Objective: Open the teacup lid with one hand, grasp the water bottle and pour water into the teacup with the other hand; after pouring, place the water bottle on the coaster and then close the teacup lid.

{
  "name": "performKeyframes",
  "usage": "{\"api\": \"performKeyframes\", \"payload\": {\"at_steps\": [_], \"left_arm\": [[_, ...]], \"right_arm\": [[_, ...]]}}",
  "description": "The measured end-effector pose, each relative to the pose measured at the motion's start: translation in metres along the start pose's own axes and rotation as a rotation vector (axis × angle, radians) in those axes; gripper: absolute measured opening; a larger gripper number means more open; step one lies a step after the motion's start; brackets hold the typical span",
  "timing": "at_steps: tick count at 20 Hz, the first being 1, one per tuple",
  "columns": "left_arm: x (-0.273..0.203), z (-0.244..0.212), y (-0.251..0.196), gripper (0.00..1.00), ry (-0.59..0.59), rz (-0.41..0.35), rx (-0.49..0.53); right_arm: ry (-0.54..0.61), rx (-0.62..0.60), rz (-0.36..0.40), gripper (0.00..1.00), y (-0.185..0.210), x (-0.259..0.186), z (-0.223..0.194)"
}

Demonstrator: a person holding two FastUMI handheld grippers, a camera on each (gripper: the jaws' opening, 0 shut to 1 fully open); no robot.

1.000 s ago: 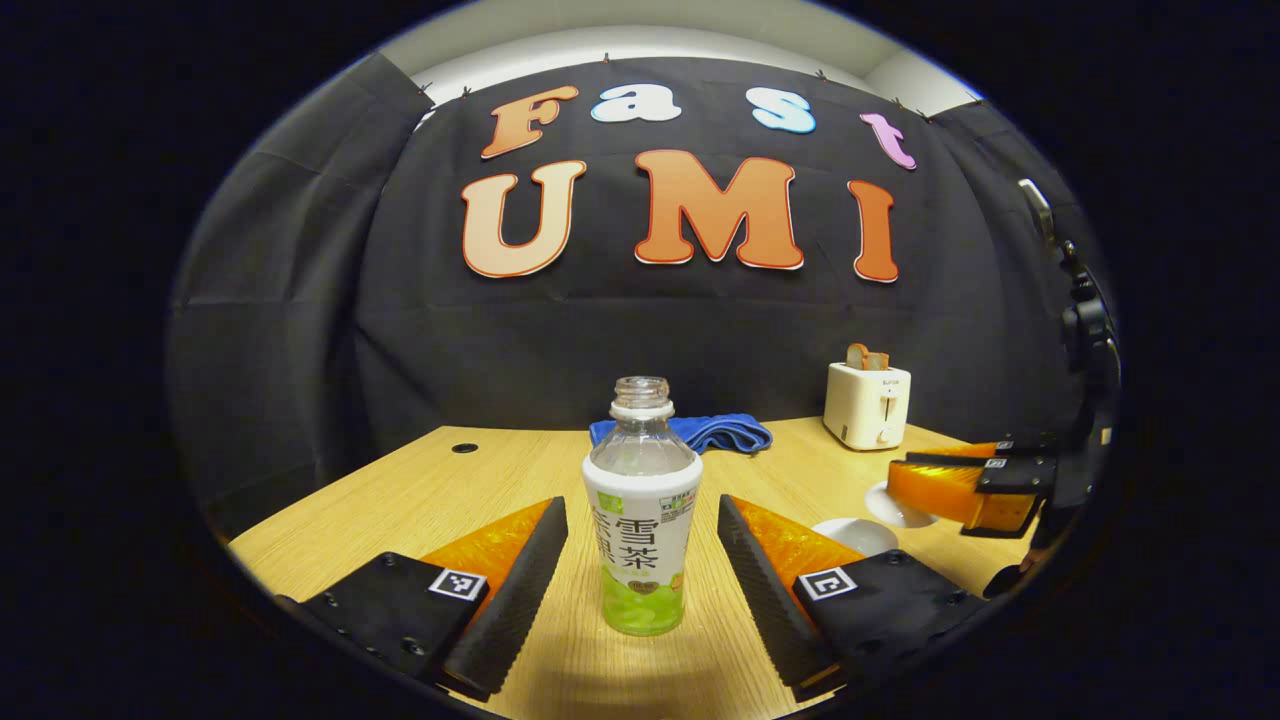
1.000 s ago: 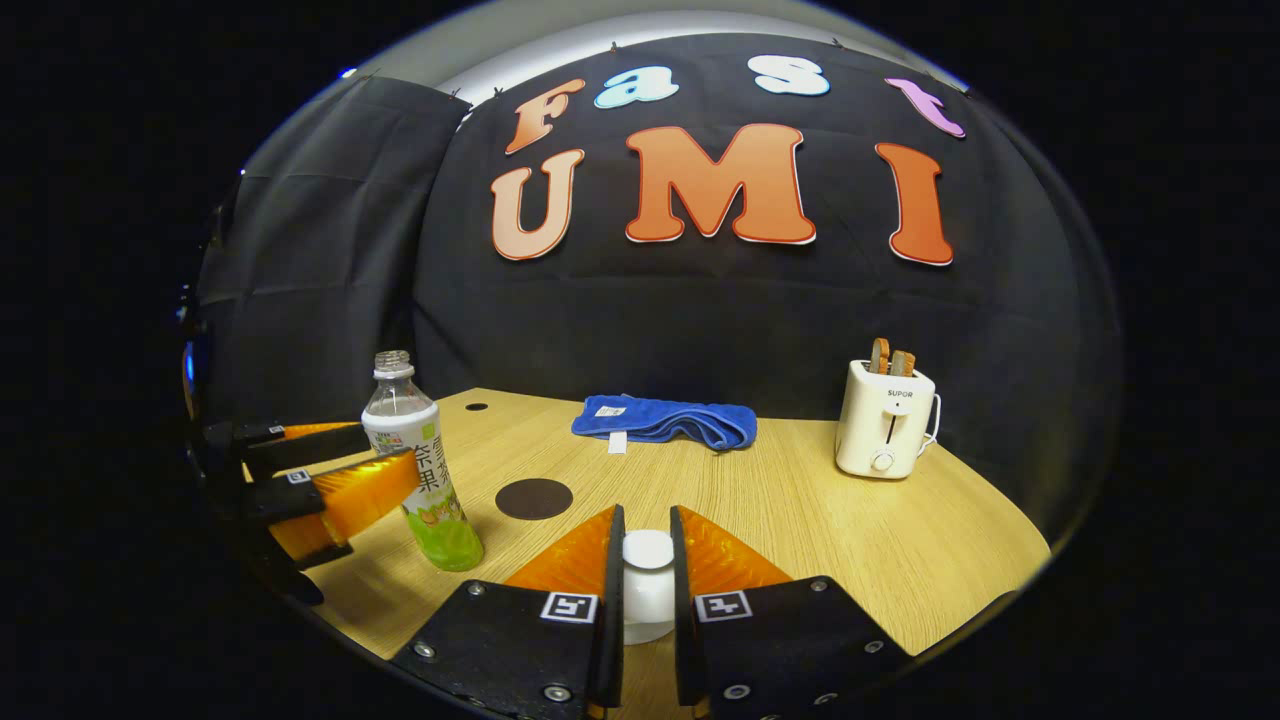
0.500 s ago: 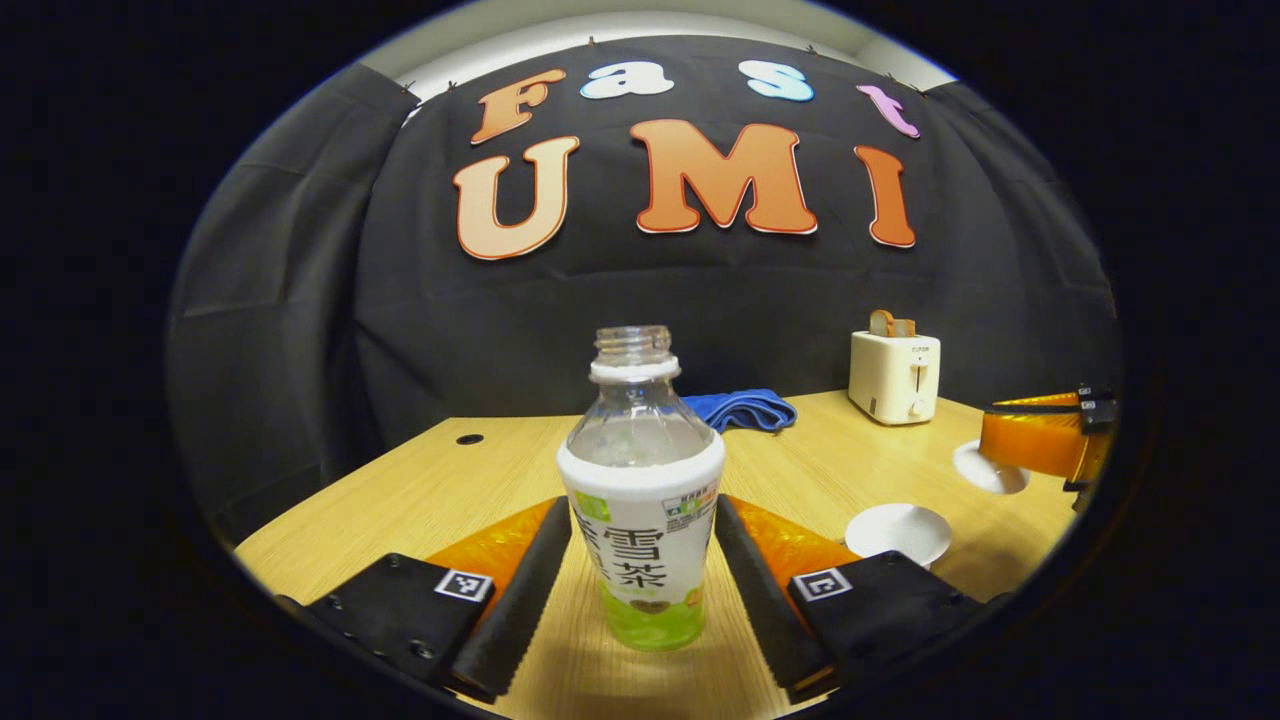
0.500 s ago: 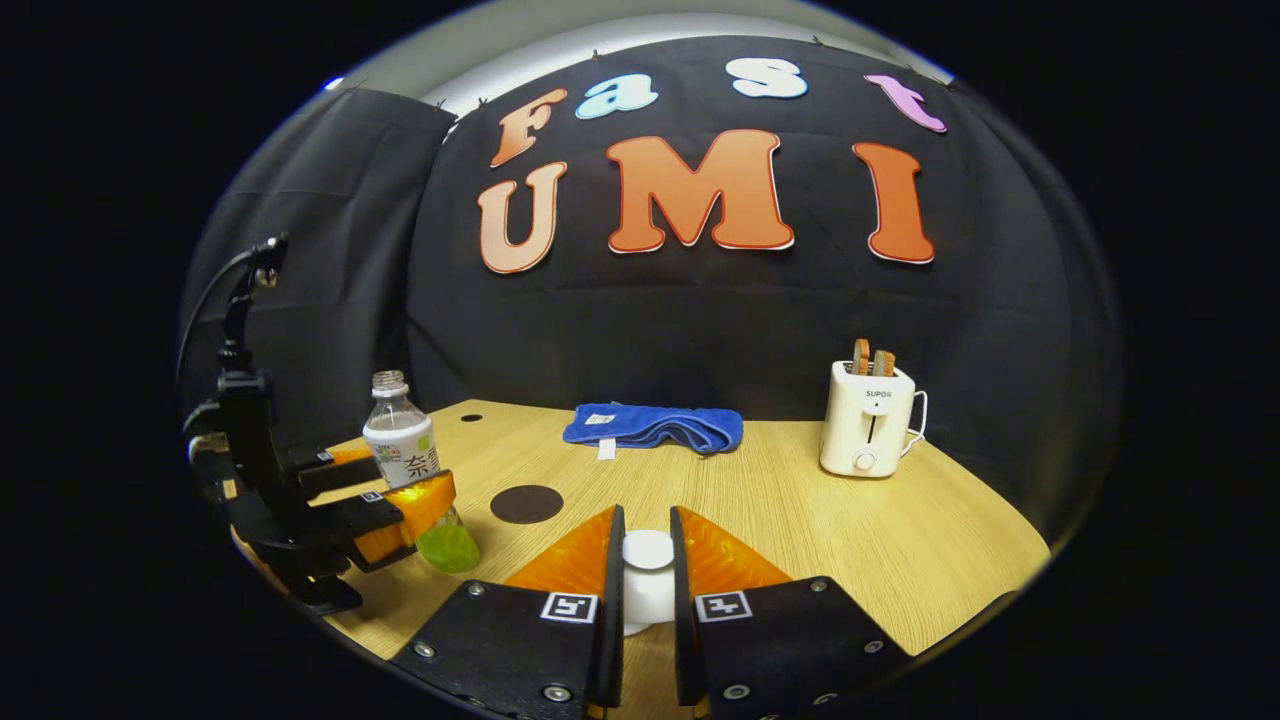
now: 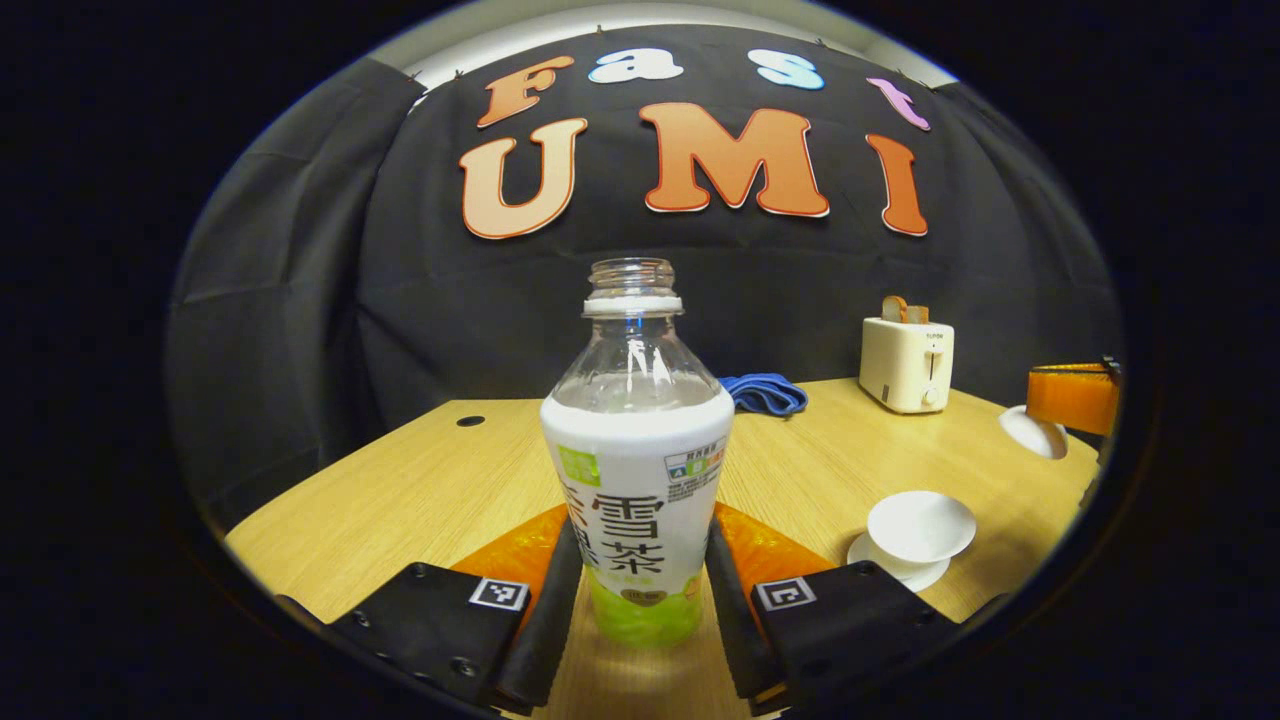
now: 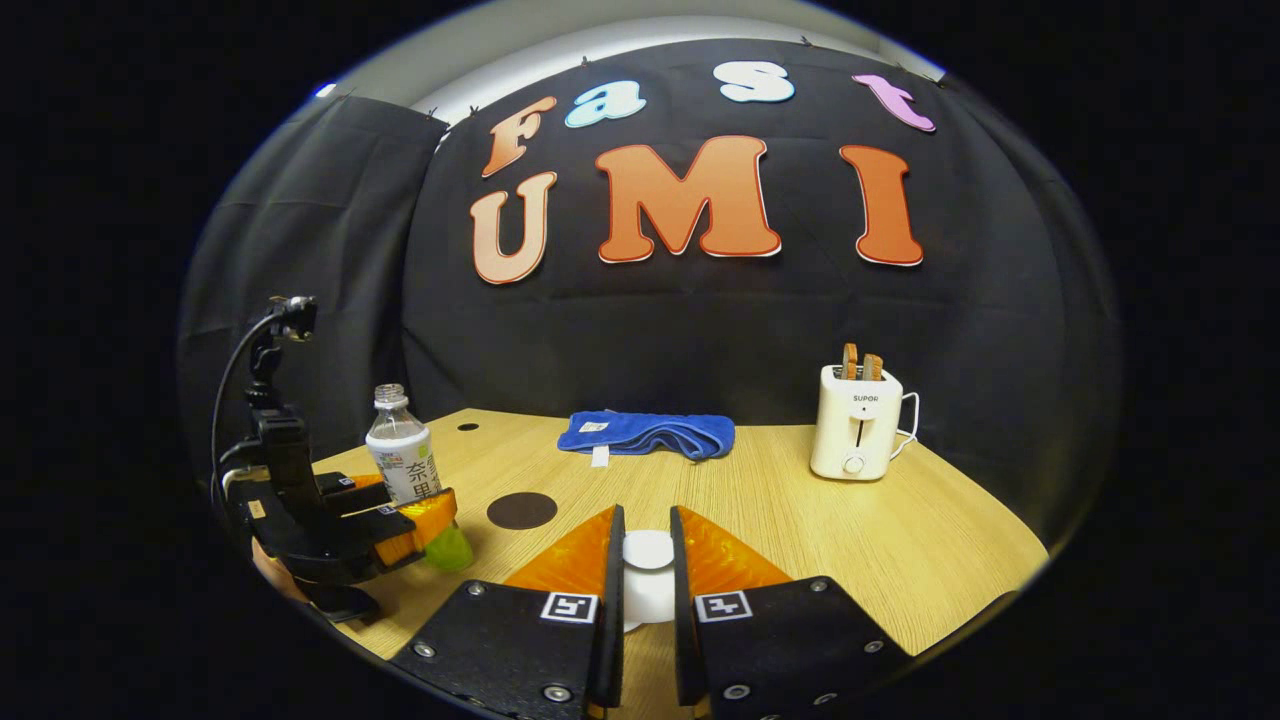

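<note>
At lower centre, the left tool (image 5: 638,600) clamps the uncapped water bottle (image 5: 638,480) low on its label; thin plastic, light, slippery, so squeeze gently. The right tool (image 6: 647,590) grips the porcelain teacup lid (image 6: 648,552), fragile.

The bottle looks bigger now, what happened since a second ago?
The left tongs moved in around the water bottle and closed on its sides. The right tongs carried the teacup lid farther from the open teacup. Bottle, towel and toaster stayed put.

Left gripper (image 5: 640,610) jaws nearly closed; right gripper (image 6: 647,590) jaws clamped, level.
</note>
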State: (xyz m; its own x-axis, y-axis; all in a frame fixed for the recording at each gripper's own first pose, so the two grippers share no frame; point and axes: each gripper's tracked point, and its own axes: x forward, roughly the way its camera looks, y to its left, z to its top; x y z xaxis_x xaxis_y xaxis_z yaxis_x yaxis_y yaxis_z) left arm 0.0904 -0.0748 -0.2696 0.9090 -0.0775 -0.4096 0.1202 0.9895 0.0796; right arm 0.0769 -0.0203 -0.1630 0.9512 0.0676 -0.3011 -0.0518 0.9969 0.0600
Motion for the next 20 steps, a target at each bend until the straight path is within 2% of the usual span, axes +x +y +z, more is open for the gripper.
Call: {"api": "performKeyframes", "payload": {"at_steps": [3,5,7,10,13,20], "left_arm": [[0.002,0.010,0.010,0.68,-0.011,0.044,0.110],[0.004,0.016,0.012,0.62,-0.015,0.063,0.184],[0.004,0.019,0.014,0.64,-0.015,0.072,0.260],[0.004,0.029,0.015,0.61,-0.033,0.092,0.416],[0.006,0.034,0.012,0.63,-0.054,0.112,0.582],[0.003,0.041,-0.008,0.63,-0.120,0.111,0.906]], "right_arm": [[-0.005,0.001,-0.008,0.21,-0.006,-0.004,0.002],[-0.009,0.006,-0.015,0.21,-0.012,-0.006,0.004],[-0.012,0.013,-0.023,0.21,-0.018,-0.008,0.006],[-0.017,0.011,-0.034,0.21,-0.025,-0.011,0.007],[-0.021,0.016,-0.039,0.21,-0.029,-0.014,0.008],[-0.033,0.025,-0.049,0.21,-0.041,-0.021,0.011]]}}
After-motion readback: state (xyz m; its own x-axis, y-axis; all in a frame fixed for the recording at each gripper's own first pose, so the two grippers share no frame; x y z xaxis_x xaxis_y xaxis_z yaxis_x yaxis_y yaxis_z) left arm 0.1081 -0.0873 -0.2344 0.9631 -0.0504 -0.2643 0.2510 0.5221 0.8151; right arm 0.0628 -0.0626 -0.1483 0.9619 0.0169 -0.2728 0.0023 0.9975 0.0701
